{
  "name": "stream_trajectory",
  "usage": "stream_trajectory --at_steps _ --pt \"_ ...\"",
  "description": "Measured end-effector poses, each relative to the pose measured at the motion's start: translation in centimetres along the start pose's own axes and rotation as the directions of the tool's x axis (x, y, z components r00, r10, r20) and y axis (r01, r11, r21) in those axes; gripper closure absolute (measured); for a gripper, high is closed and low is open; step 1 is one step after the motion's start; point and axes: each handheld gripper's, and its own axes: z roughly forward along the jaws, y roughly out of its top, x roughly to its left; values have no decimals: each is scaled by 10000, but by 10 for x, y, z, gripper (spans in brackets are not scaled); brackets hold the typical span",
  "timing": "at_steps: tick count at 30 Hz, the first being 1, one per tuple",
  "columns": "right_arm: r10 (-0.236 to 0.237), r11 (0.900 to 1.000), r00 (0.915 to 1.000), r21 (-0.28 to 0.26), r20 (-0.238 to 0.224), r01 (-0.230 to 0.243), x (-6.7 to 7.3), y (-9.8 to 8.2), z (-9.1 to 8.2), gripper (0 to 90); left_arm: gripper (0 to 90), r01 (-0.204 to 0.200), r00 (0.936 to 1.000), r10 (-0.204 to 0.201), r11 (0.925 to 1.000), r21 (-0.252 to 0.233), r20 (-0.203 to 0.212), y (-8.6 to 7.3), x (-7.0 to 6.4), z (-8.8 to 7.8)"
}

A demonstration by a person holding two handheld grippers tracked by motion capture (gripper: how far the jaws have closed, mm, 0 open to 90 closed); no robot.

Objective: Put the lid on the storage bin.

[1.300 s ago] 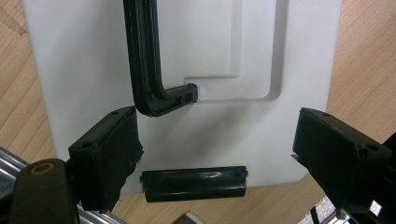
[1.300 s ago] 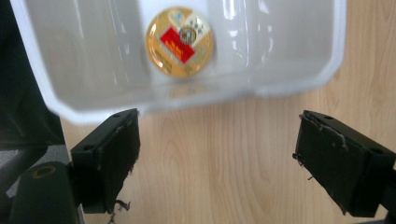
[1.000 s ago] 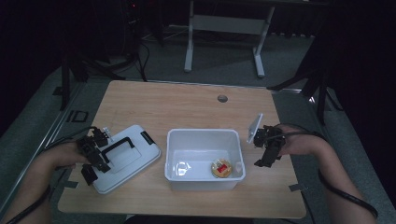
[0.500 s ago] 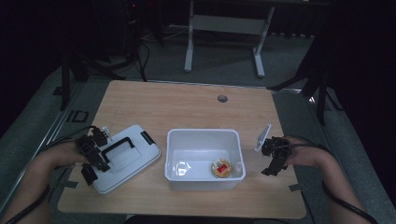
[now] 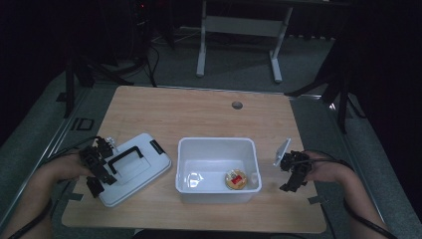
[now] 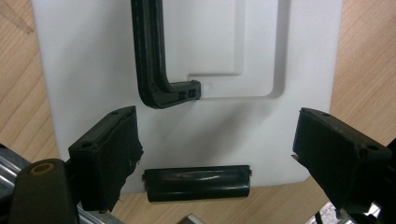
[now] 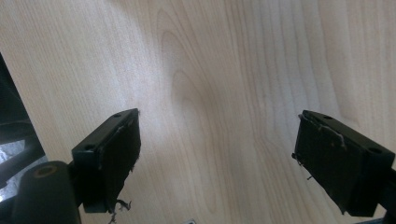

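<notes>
No text, label, brand, number or sign could be read; the red patch on the round item (image 5: 236,179) in the bin (image 5: 217,146) was too small to make out.

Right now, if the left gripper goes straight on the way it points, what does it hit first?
Most likely the white lid lying on the table: the left gripper points down at it, open jaws either side of its black latch.
</notes>
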Motion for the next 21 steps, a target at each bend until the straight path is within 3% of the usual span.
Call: stream_trajectory --at_steps 6,11,14,16,20,21 --pt "-20 10000 10000 69 -49 21 0 1 2 144 167 -187 9994 185 9998 -71 -299 1 -2 2" --pt "-59 10000 10000 60 -9 59 0 2 2 146 298 -335 9969 327 9994 -103 -716 7 1 3" --pt "-56 9999 10000 135 -69 57 0 3 3 146 373 -331 9976 318 9992 -213 -611 10 4 5" --pt "-68 9998 9999 206 -111 70 1 4 4 146 458 -323 9962 345 9991 283 -803 13 8 10" --pt "-20 9998 9999 205 -141 23 2 5 4 148 562 -364 9962 405 9979 529 -771 16 9 13" --pt "-35 9998 9999 179 -168 38 2 4 5 149 605 -310 9962 386 9948 967 -777 21 9 18"
